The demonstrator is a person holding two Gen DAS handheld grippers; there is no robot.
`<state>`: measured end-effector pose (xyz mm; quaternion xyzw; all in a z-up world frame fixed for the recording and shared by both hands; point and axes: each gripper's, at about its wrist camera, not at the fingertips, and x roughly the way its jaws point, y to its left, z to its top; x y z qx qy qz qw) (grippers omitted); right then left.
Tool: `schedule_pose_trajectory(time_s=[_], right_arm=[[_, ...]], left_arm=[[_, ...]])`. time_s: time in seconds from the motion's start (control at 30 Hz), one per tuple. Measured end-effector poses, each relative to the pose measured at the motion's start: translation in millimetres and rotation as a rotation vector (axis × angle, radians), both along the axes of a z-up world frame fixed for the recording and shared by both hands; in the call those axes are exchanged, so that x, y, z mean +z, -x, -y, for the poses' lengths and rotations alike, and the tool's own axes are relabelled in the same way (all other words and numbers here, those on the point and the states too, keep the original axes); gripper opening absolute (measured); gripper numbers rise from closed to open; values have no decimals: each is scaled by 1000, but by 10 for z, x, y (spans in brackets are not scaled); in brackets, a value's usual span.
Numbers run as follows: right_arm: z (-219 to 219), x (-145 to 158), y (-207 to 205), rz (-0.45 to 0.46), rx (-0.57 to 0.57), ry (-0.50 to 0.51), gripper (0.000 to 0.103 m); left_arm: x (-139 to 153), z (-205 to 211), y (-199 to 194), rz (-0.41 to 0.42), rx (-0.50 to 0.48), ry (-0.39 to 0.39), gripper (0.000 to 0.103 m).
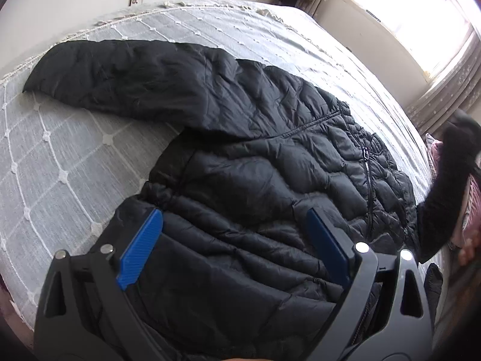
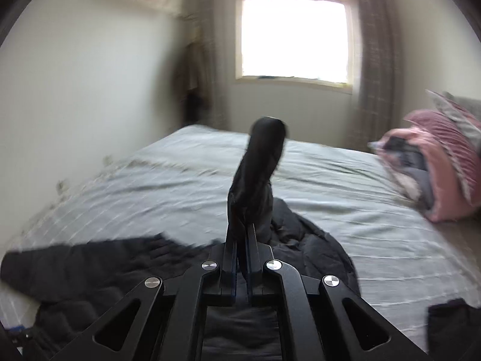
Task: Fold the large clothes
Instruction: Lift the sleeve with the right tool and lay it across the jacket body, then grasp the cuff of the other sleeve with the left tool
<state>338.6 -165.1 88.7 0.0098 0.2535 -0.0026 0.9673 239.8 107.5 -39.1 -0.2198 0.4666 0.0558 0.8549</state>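
We are at the first fold of the black puffer jacket (image 1: pixel 255 156), which lies spread front-up on the bed (image 1: pixel 75 156) with one sleeve (image 1: pixel 120 75) stretched out flat ahead and to the left of our left tool (image 1: pixel 234 234). That left tool hangs over the jacket's lower body with its blue pads wide apart, holding nothing. Our right tool (image 2: pixel 240 234) is clamped shut on the other sleeve (image 2: pixel 258 168), which stands up straight ahead of its tips, lifted off the bed; the view there is smeared, so the exact bite is hard to tell. We judge the next move is to carry this sleeve across the chest and lay it flat, without dragging the body askew.
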Motion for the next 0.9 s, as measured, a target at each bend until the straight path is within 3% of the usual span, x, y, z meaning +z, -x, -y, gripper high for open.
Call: schedule_pose_trajectory(time_s=[0.23,0.37,0.63,0.8,0.83,0.9], right_arm=[[-1341,-1223,-274,-293,273,204,6],[-1564,-1749,-204,-405,317,321,7],[-1259,-1586,-168,-434,410,154,14],[-1174,-1552,-215,-496,438,31,27],[-1164,-1504,-213,-487,446,-18,34],[-1215,-1430,-210,-475,453,-102,74]], left_arm=[[-36,-391,-49,-24,89,20,96],[-72,-533,-46,-32,110,91,96],[-60,-449,-88,-24,42,141,96],[-70,-434,-107,-23,28,163,96],[-71,-446,-106,-18,31,175,96],[-69,-477,-91,-10,34,199,96]])
